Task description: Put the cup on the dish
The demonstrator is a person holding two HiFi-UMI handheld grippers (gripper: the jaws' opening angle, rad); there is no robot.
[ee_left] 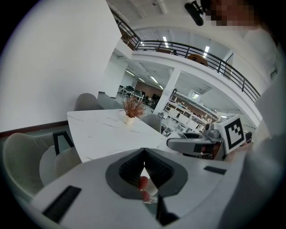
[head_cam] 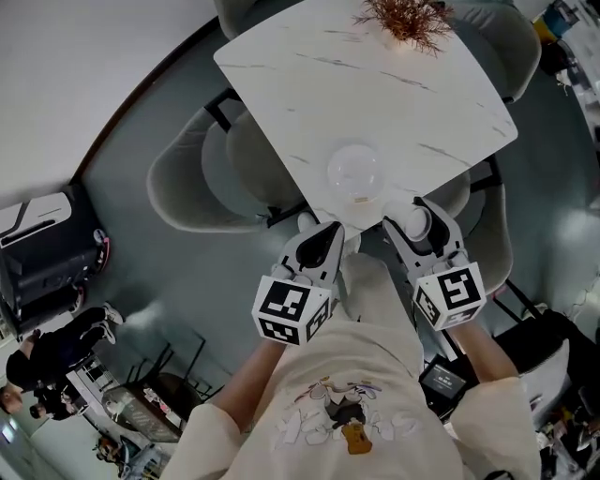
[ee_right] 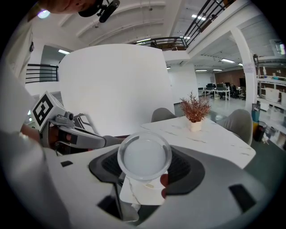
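A clear glass dish (head_cam: 354, 173) lies on the white marble table (head_cam: 309, 84) near its front corner. My right gripper (head_cam: 415, 223) hovers just off that corner, to the right of the dish, shut on a clear glass cup (ee_right: 144, 156). The cup's round rim faces the camera in the right gripper view and covers the dark pads. My left gripper (head_cam: 322, 236) hangs below the table's edge, left of the dish, shut with nothing in it. The right gripper's body (ee_left: 201, 144) shows in the left gripper view.
A small pot of dried red-brown twigs (head_cam: 405, 19) stands at the table's far side. Grey padded chairs (head_cam: 202, 178) ring the table, one (head_cam: 497, 234) on the right. The person's legs fill the space between the grippers. A dark case (head_cam: 42, 258) sits on the floor at left.
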